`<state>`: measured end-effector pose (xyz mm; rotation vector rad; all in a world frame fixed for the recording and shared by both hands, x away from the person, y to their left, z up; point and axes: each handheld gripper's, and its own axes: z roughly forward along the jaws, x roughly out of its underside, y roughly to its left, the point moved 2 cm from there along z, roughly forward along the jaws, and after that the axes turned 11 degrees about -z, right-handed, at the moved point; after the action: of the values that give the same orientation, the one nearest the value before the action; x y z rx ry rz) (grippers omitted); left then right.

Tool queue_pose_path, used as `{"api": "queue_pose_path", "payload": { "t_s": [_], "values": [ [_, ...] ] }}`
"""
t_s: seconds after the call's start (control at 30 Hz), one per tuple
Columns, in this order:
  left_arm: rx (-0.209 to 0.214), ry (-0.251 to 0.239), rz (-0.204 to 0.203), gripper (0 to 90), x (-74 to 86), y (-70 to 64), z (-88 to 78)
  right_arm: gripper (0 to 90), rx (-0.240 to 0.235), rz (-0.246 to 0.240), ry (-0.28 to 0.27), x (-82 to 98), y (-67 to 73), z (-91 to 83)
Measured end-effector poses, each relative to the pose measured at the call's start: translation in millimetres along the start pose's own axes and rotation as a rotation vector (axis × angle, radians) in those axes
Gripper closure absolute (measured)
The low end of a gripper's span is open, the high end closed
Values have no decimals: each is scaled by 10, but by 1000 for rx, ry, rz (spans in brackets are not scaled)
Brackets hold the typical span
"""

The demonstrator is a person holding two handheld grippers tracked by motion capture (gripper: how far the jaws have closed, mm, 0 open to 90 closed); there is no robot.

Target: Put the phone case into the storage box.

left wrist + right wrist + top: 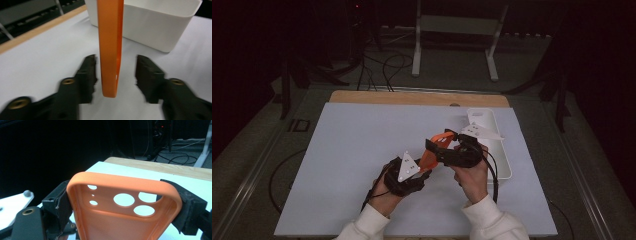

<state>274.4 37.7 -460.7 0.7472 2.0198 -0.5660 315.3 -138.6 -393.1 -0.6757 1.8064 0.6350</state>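
While the right gripper [125,207] clamps the orange phone case [125,202] across its width, one pad pressing on each long edge, the case is held in the air above the white mat [362,165] between both hands. With the case's free end standing edge-on between its jaws, the left gripper [116,72] is part open, a clear gap showing on either side and neither pad touching. Beyond the grippers, a white bin [502,155] rests on the mat's right side, just beside the right hand [472,180]
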Motion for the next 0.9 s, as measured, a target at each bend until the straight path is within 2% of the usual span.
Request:
{"api": "queue_pose_path", "payload": {
  "t_s": [0.13, 0.33, 0.47, 0.5, 0.9],
  "values": [
    [-5, -6, -40, 325, -16, 32, -13, 169, 4, -17, 3, -2, -2, -6],
    [-7, -2, -71, 146, -35, 80, -34, 168, 8, -22, 7, 2, -10, -6],
    [-12, 2, -81, 91, -48, 119, -60, 168, 13, -26, 8, -1, -7, -5],
    [-23, 0, -82, 86, -50, 125, -63, 168, 13, -27, 7, -2, -5, -4],
    [-45, -10, -92, 41, -63, 234, -140, 168, 14, -31, 11, -7, -6, -1]
  ]
}}
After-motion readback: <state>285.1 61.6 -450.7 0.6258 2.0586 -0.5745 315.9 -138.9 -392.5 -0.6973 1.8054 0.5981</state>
